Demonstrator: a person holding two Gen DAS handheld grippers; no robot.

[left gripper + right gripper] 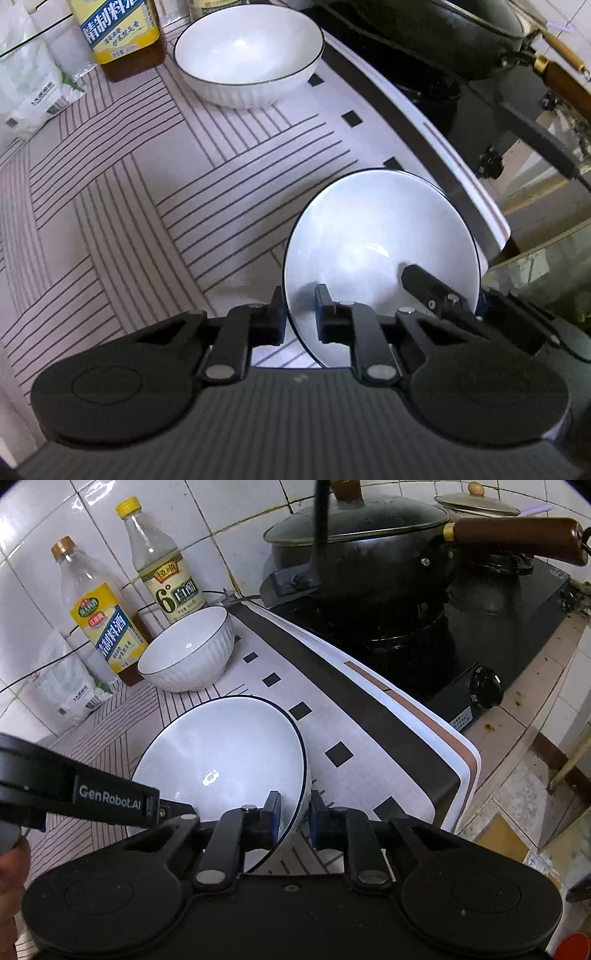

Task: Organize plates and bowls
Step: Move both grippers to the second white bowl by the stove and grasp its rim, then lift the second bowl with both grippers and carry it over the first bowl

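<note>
Clearly both claws are clenched on the same wide bowl, one on each side of its rim. In the left wrist view, the left gripper [300, 314] sits at the lower centre and pinches the rim at the left edge of the bowl [373, 243], which lies in the lower right of the frame on the striped mat [122, 206]. The right gripper [439, 295] enters at the bowl's right side, one finger inside. In the right wrist view, the bowl [221, 760] is at lower centre, and the right gripper [295, 816] holds its right rim, one pad inside and one outside. A second, deeper bowl [188, 650] stands apart, in the upper left beside the bottles [99, 620].

I judge the bowl to be glazed ceramic: stiff, rather heavy, smooth and slippery, and it can chip or break. The rim is thin, so a pinch across it is the natural place to hold. Two opposite grips should keep it level; a tilt could let it slide from the pads.
</note>
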